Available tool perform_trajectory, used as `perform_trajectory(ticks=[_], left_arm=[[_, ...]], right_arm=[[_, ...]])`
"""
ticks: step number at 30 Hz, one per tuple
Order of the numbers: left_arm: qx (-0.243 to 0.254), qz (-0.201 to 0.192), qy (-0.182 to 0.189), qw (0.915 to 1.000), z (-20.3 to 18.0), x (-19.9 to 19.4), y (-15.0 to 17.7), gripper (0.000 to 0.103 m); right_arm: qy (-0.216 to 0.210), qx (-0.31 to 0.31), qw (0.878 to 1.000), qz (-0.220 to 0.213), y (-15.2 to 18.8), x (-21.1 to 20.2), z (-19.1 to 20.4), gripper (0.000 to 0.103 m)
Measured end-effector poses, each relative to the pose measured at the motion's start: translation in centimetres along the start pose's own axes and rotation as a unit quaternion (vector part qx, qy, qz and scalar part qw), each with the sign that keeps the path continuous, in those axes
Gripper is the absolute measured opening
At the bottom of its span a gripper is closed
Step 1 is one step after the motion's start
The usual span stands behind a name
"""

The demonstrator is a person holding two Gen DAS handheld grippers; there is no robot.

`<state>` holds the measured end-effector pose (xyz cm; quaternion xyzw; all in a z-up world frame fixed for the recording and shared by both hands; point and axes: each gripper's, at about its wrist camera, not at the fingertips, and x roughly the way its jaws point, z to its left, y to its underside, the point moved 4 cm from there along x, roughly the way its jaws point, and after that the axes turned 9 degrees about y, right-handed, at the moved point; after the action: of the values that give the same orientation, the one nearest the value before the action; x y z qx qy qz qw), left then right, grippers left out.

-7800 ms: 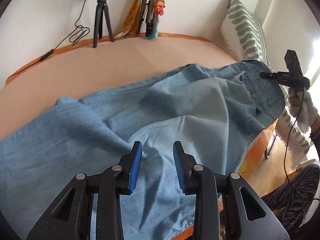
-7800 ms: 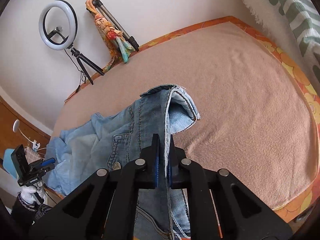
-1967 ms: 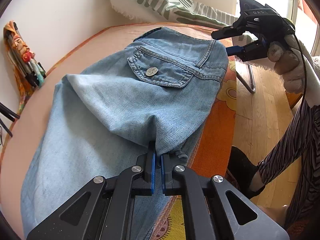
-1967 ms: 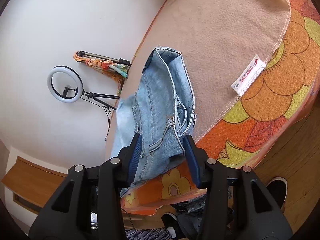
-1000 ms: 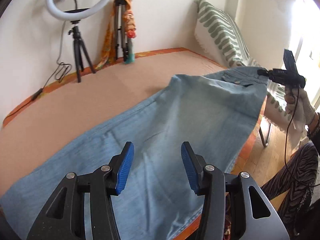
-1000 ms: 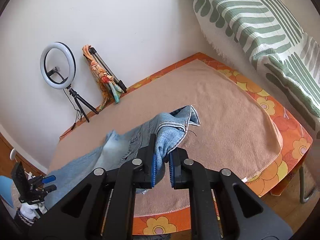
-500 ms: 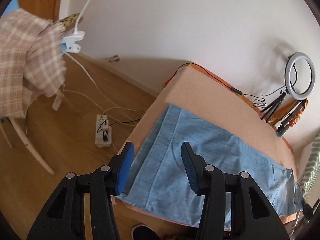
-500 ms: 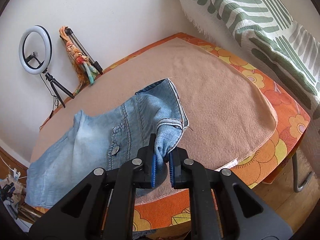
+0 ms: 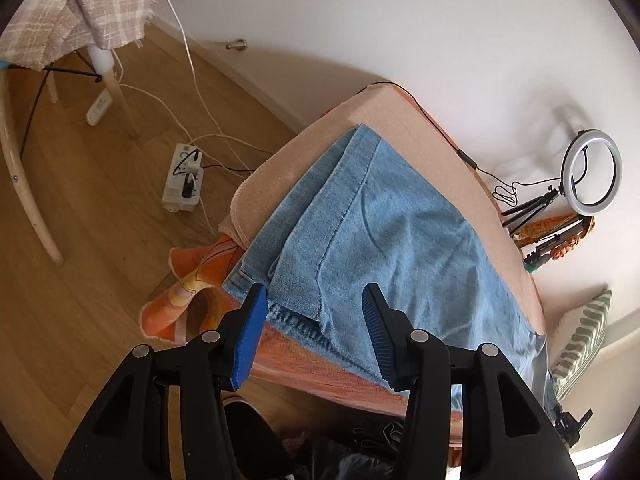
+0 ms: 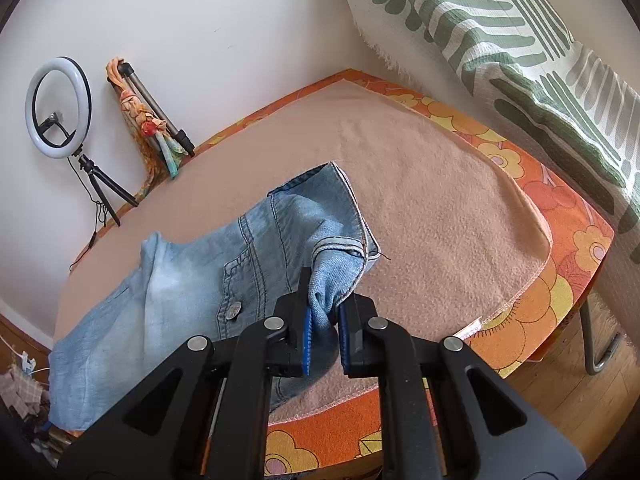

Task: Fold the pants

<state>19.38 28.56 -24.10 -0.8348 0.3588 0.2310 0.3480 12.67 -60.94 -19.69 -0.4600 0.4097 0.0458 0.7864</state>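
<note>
Light blue denim pants (image 9: pixel 400 240) lie lengthwise on a bed with a tan blanket (image 9: pixel 404 120). In the left wrist view the leg hems (image 9: pixel 296 320) hang at the near bed edge. My left gripper (image 9: pixel 314 320) is open, its blue pads on either side of the hem, just above it. In the right wrist view the waist end of the pants (image 10: pixel 280 248), with a back pocket and metal button (image 10: pixel 233 310), lies on the blanket (image 10: pixel 440 220). My right gripper (image 10: pixel 323 320) is shut on the waistband corner, lifted slightly.
An orange flowered sheet (image 10: pixel 560 280) covers the bed edge. A striped green pillow (image 10: pixel 520 40) leans at the right. A ring light on a tripod (image 10: pixel 58 108) and a folded tripod (image 10: pixel 152 120) stand by the wall. A power strip (image 9: pixel 182 182), cables and a chair (image 9: pixel 60 40) are on the wooden floor.
My left gripper has moved down close to the leg hems, staying open. My right gripper still holds the waistband corner and has shifted little.
</note>
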Motion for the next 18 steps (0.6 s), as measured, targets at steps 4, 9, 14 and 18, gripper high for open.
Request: perform_trajectory(ticks=[4,9,14,18], left_arm=[[-0.002,-0.005,-0.01,0.9999,0.1,0.8,0.2,0.045],[0.008,-0.02,-0.015,0.9996,-0.3,1.0,-0.1,0.016],[0.052,-0.059,-0.026,0.9965,-1.8,0.0,-0.3,0.013],[0.049,-0.055,-0.055,0.9957,0.1,0.1,-0.1,0.012]], right_arm=[[-0.007,0.007,1.0,0.003,0.0,0.0,-0.3,0.011],[-0.008,0.009,1.0,0.007,0.2,0.1,-0.6,0.011],[-0.006,0.004,1.0,0.006,0.4,0.0,-0.5,0.011],[-0.011,0.003,1.0,-0.008,0.1,-0.8,-0.6,0.011]])
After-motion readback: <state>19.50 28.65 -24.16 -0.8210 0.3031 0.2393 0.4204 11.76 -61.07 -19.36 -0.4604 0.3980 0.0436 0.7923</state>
